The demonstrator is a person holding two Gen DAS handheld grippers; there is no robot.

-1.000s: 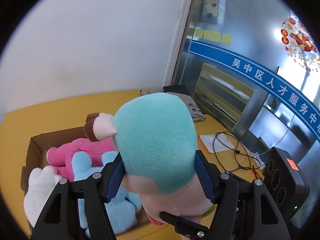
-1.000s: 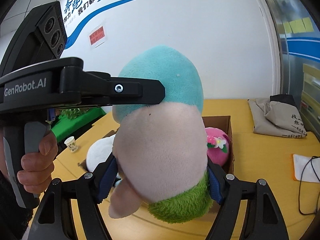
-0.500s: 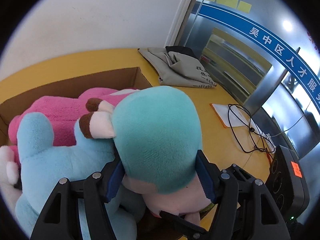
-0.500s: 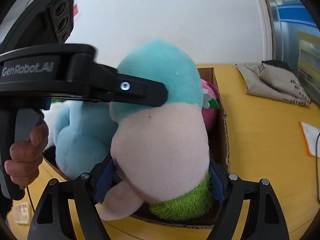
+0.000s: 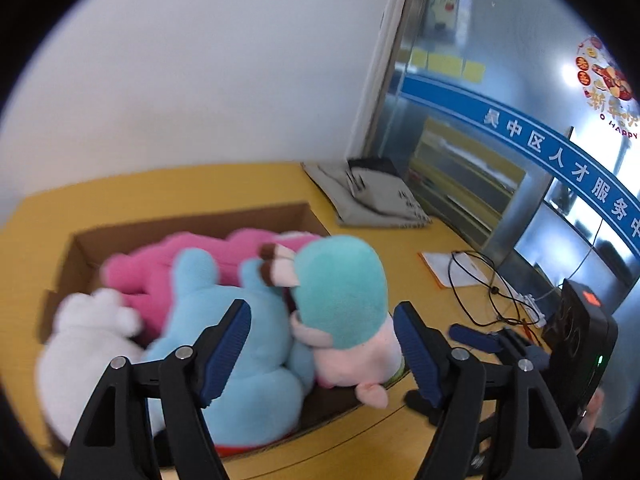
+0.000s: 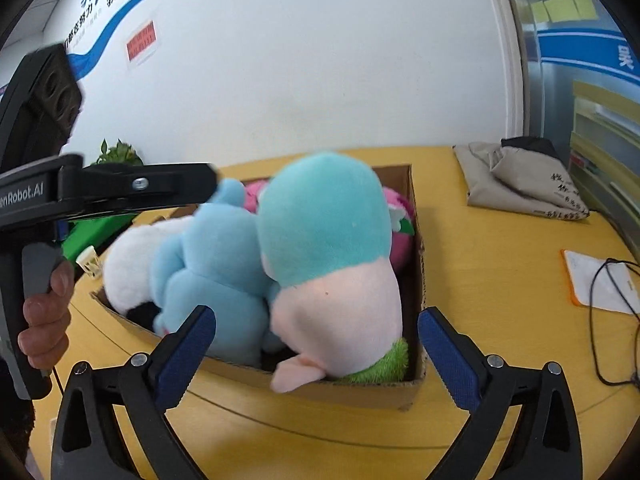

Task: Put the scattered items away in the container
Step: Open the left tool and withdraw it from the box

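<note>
While both tools gape, teal plush (image 6: 324, 220) sits boxed between them.

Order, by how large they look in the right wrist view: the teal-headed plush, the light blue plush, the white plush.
1. teal-headed plush, though it lies nearest the camera
2. light blue plush
3. white plush, partly hidden

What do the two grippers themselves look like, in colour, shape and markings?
Both the left gripper and the right gripper have black plastic linkage arms with silver screws, ending in jaws faced with ribbed dark blue pads. Seen from the right wrist view, the left gripper's black body carries white "GenRobot.AI" lettering, partly cut off, a grey trigger handle and a black camera block on top. A bare hand holds it.
</note>
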